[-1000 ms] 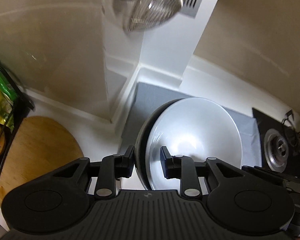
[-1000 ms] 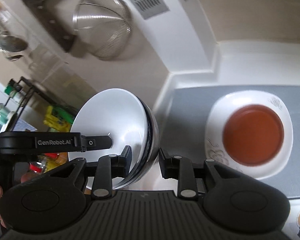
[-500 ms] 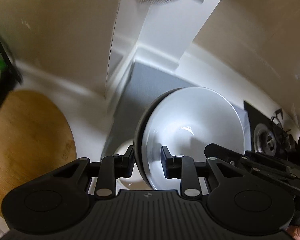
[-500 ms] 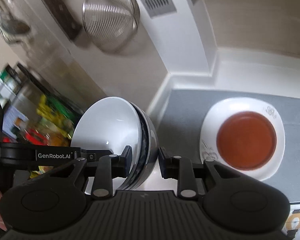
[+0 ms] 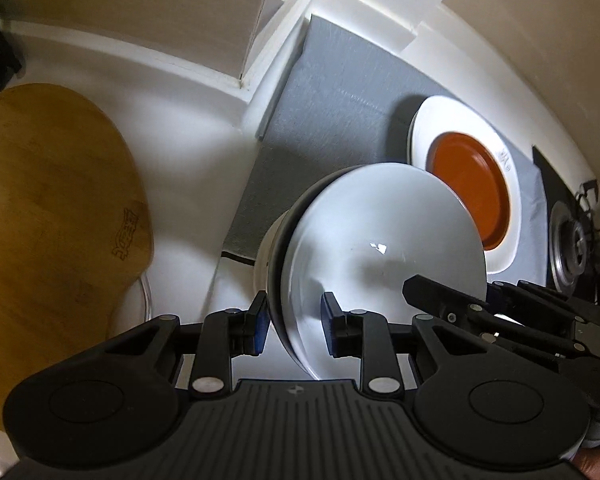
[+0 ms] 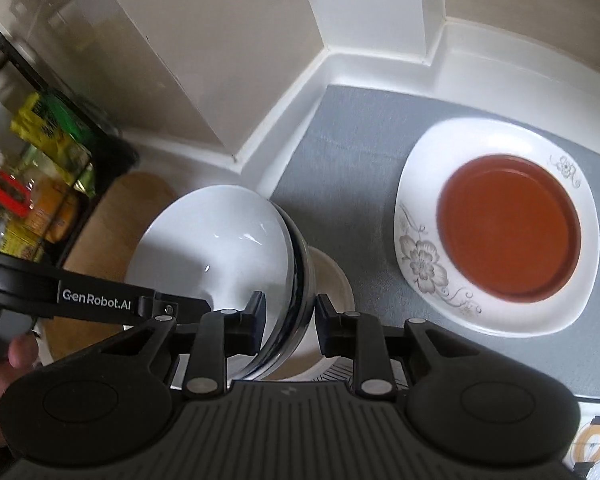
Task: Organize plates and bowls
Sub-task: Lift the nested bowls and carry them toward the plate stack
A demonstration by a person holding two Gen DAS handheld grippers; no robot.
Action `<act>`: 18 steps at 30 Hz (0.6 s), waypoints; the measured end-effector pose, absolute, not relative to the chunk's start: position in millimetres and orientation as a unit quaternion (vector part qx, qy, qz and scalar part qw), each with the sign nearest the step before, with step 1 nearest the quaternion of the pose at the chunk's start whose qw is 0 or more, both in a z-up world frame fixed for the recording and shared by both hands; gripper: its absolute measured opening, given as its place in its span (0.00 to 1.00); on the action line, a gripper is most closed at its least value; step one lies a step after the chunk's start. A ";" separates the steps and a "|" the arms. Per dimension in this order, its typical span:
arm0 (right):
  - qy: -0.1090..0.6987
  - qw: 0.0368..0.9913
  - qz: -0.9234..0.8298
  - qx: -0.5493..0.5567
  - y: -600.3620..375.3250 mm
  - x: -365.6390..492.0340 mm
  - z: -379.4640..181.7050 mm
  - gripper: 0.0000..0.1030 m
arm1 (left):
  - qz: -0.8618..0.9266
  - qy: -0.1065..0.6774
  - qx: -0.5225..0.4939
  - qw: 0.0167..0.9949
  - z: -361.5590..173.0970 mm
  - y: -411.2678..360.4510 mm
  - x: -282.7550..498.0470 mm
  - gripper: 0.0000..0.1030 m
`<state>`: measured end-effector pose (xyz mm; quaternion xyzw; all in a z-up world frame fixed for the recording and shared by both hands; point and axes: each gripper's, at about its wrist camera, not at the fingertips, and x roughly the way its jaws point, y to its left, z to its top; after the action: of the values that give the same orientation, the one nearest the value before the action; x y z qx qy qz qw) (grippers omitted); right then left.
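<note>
A large bowl (image 5: 380, 248), white inside and dark outside, is held tilted between both grippers. My left gripper (image 5: 294, 330) is shut on its near rim. My right gripper (image 6: 288, 318) is shut on the opposite rim of the bowl (image 6: 216, 244). A cream bowl (image 6: 332, 280) sits just under it, also showing in the left wrist view (image 5: 266, 244). A white floral plate (image 6: 428, 264) with an orange plate (image 6: 508, 232) on it lies on the grey mat (image 6: 340, 152) to the right; both show in the left wrist view (image 5: 424, 128), (image 5: 468, 184).
A round wooden board (image 5: 48, 216) lies on the white counter to the left. A black rack with packets (image 6: 48, 152) stands at far left. A stove burner (image 5: 572, 240) is at the right. Walls and a pillar close the back.
Both grippers have brought the bowl down towards the counter, over the cream bowl. The views have tipped downward, so the hanging strainer is out of sight and the plates are in the left view.
</note>
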<state>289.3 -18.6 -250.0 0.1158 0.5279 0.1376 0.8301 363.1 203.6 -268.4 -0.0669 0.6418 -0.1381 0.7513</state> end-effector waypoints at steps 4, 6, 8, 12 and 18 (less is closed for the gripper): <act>0.536 0.829 0.137 0.081 -10.7 290.6 -257.3 0.27 | -0.145 0.644 -0.055 0.749 -274.6 199.5 366.1 0.27; 0.540 0.829 0.135 0.058 -5.2 291.7 -261.3 0.27 | -0.146 0.646 -0.055 0.747 -278.3 198.7 368.3 0.27; 0.542 0.829 0.138 0.027 2.3 290.8 -265.6 0.27 | -0.145 0.648 -0.051 0.746 -282.6 198.2 370.0 0.27; 0.553 0.822 0.135 0.027 5.0 290.3 -275.1 0.27 | -0.149 0.656 -0.049 0.738 -293.9 198.9 369.5 0.27; 0.555 0.823 0.119 0.038 -2.2 286.4 -276.5 0.35 | -0.172 0.650 -0.058 0.738 -293.5 201.2 372.1 0.26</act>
<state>286.4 -2.2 -276.5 0.0378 0.5547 0.1194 0.8226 372.1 201.2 -293.5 -0.0582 0.6503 -0.1716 0.7377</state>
